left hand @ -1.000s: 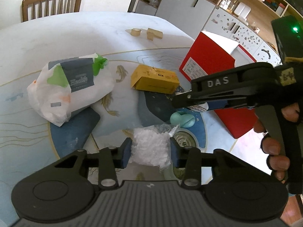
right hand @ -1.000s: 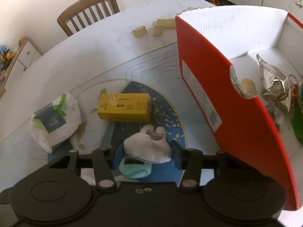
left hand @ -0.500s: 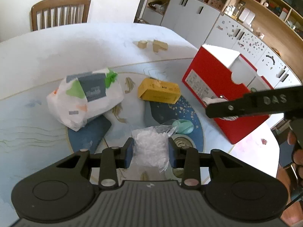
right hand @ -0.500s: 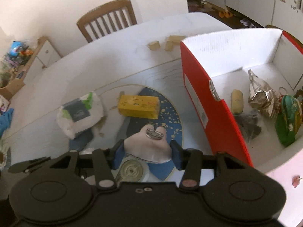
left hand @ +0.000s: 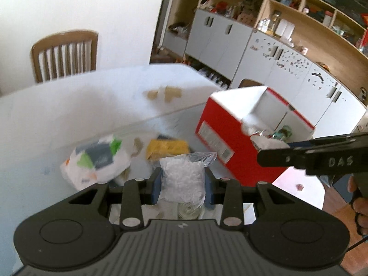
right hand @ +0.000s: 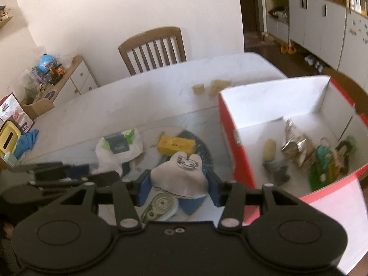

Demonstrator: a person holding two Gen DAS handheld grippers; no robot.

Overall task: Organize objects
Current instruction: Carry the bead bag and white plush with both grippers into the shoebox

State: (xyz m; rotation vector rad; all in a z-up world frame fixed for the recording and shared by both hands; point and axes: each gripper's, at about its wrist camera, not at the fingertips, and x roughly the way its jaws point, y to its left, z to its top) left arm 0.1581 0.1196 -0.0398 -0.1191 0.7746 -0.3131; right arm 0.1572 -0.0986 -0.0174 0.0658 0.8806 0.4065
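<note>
1. In the lower centre of the left wrist view we see the left gripper clenched on a clear bag of white pellets; the blue pads press the bag from both sides and it hangs above the table.
2. In the lower centre of the right wrist view the right gripper grasps a white soft pouch with a metal clip on its top. The pads touch both its sides.
3. The same gripper enters the left wrist view from the right edge, above the near side of the red box, with the pouch at its tip and some fingers of the person on its handle.
4. Under the pouch, a pale green tape measure lies on the table.
5. The red box stands open at the right of the right wrist view. Inside, on its white floor, lie a yellowish oblong piece, a crumpled foil wrapper and a green packet.
6. Toward the centre of the frame a yellow carton lies on the table, and left of it a white plastic bag with green and dark prints.
7. Farther up, small wooden blocks rest on the white table top, and behind it stands a wooden chair.
</note>
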